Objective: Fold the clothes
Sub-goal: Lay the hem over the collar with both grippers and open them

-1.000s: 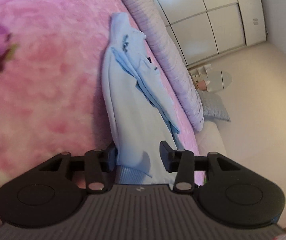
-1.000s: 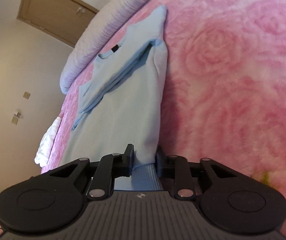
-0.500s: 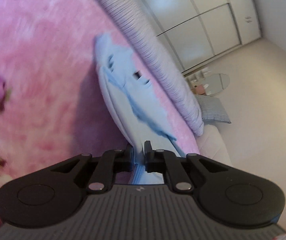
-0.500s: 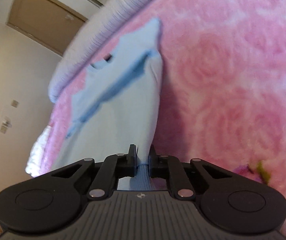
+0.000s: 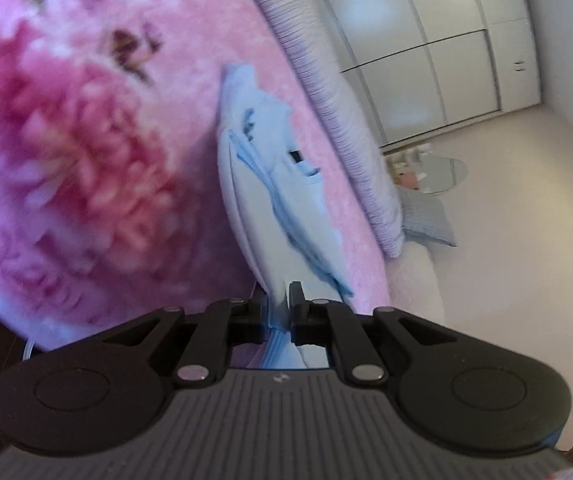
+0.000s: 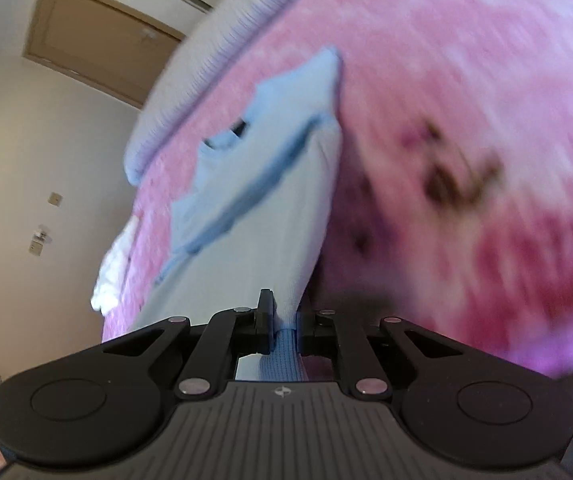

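Overhead, one pink flowered blanket (image 5: 86, 168) spreads wide and bare around one light-blue sweater (image 5: 262, 216), lying near the long pillow (image 5: 326, 92). Two tongs, left gripper (image 5: 278, 312) and right gripper (image 6: 285, 322), each clench its ribbed hem.

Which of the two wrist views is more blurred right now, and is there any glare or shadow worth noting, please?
Right wrist view: heavier motion smear across the pink blanket and light blue sweater. Left wrist view: blanket softly blurred, sweater sharper, glare patches on the glossy wardrobe doors, sweater's shadow on the blanket. Both grippers stay sharp.
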The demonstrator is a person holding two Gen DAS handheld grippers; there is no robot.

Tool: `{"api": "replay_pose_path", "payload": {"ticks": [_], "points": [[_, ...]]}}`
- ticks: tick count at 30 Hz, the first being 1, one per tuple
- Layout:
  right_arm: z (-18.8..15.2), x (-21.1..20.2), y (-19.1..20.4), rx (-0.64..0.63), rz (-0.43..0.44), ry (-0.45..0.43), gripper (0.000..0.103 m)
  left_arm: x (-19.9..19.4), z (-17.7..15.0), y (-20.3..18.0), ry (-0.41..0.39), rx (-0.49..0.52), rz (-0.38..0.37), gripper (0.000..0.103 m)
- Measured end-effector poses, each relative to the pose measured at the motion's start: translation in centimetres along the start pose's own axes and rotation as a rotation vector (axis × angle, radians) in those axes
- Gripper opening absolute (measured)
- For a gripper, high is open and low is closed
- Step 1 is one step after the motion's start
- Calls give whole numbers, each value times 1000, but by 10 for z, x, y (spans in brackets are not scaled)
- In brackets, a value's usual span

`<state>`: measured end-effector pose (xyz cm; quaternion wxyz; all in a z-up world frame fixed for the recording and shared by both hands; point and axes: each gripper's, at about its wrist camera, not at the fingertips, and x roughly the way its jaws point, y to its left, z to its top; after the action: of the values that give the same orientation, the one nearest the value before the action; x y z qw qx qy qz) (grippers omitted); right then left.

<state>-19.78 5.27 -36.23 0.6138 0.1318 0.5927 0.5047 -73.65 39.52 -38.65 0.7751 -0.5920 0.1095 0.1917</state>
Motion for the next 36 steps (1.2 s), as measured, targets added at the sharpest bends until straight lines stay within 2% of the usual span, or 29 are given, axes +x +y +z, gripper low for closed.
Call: {"api": "replay_pose_path", "payload": {"ticks": [1, 3, 6, 8, 12, 14, 15, 16, 19, 21, 26, 28, 31, 34, 36], "points": [[-2, -1, 1, 5, -2, 7, 10, 0, 2, -2, 5, 2, 7, 6], [-1, -1, 6, 5, -2, 15, 10, 11, 29, -16, 15, 49, -1, 7], [39, 8, 34, -77, 13, -12, 10, 27, 70, -38, 30, 120, -12, 7], [68, 14, 54, -137, 25, -32, 10, 56, 109, -54, 43, 178, -3, 8], [140, 49, 74, -178, 11, -112, 10, 127, 181, -66, 27, 250, 106, 13], [173, 76, 64, -135, -28, -152, 17, 160, 207, -64, 13, 279, 172, 16], [191, 92, 56, -99, -46, -168, 29, 175, 219, -62, 7, 293, 204, 16], [208, 106, 44, -51, -70, -179, 41, 183, 223, -57, 9, 308, 235, 16], [227, 121, 16, 15, -94, -199, 42, 195, 227, -43, 24, 338, 288, 17], [229, 123, 4, -7, -108, -195, 42, 197, 223, -35, 45, 364, 298, 17], [221, 128, -8, -182, -140, -125, 42, 197, 218, -36, 94, 404, 246, 21], [220, 130, -1, -285, -162, -96, 42, 197, 218, -45, 97, 442, 238, 30], [225, 132, 14, -417, -167, -61, 42, 214, 222, -54, 138, 498, 255, 31], [232, 133, 23, -480, -149, -34, 42, 237, 221, -55, 196, 550, 275, 31], [239, 142, 28, -522, -171, -16, 42, 247, 223, -52, 201, 554, 287, 31]]}}
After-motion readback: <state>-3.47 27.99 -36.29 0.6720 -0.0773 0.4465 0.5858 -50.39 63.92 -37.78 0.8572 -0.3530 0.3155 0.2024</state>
